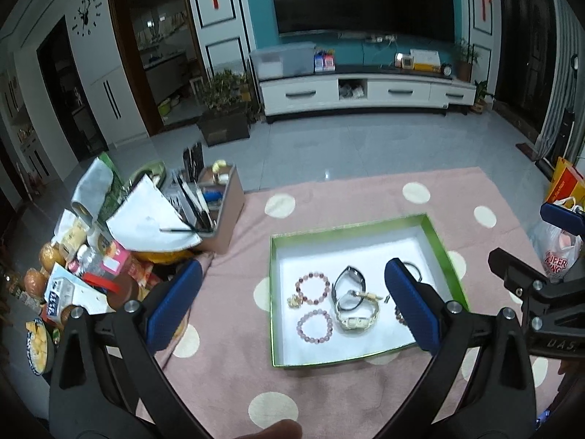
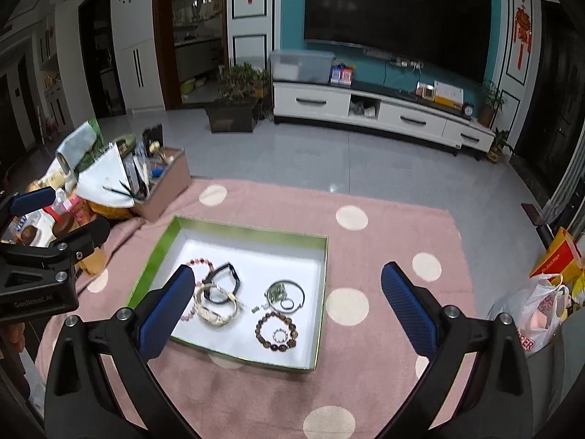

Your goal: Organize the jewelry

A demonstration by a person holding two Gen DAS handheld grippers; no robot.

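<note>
A shallow box with a green rim [image 1: 351,227] [image 2: 256,232] and a white floor lies on a pink dotted cloth. Inside it are two pink bead bracelets [image 1: 312,287], a black watch [image 1: 349,284] [image 2: 221,282], a pale gold watch [image 1: 358,315] [image 2: 217,311], a brown bead bracelet [image 2: 276,331], a thin silver bangle [image 2: 289,294] and small pieces. My left gripper [image 1: 292,267] hovers open above the box's left half, holding nothing. Over the right half, my right gripper [image 2: 289,272] is also open and holds nothing. The left gripper's right finger hides part of the brown bracelet.
The pink dotted cloth [image 2: 384,241] spreads around the box. A cardboard box of pens [image 1: 219,212] and a pile of snacks and papers [image 1: 91,256] crowd the left. A plastic bag [image 2: 537,314] and a yellow bag sit at the right.
</note>
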